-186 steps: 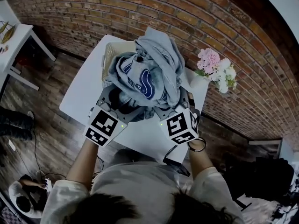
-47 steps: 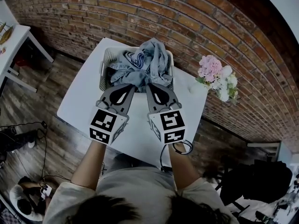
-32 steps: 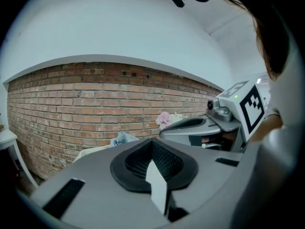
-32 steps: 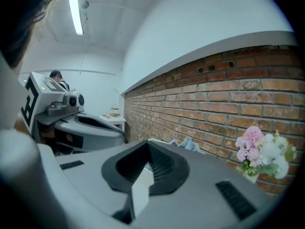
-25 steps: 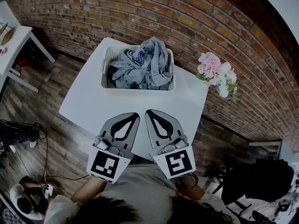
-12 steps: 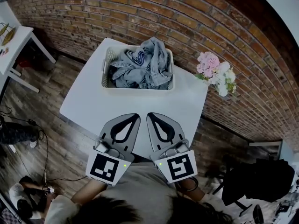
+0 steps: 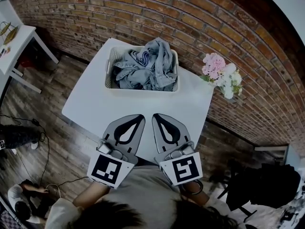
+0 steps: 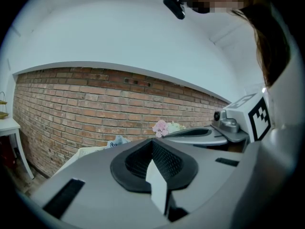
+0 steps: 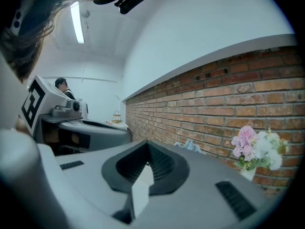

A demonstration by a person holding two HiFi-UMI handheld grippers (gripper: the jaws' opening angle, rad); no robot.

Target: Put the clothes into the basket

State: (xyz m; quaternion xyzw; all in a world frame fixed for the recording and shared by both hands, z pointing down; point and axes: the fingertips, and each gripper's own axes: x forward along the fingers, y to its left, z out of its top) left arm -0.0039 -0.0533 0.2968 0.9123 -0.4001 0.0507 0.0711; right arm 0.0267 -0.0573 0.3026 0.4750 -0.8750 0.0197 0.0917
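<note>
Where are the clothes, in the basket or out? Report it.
In. The clothes lie heaped inside the basket on the table, piled above its rim.

Each gripper is a flat, mid-grey shell, leaf-shaped and tapering to a tip. It has a teardrop opening with a black ribbed lining [image 8: 167,160] and narrow black slots [image 8: 66,198] on its face. In the head view, the left gripper [image 7: 135,121] carries a white cube [image 7: 106,170] printed with black square markers at 7 o'clock. The right gripper [image 7: 160,119] has its own marked cube [image 7: 182,168] at 5 o'clock. Silver metal fittings [image 7: 106,149] sit just ahead of each cube. The person wears a pale top [image 7: 143,199] with loose sleeves [image 7: 61,210], has dark hair [image 7: 109,217], and wears a dark band [image 7: 192,187] at the right wrist.
</note>
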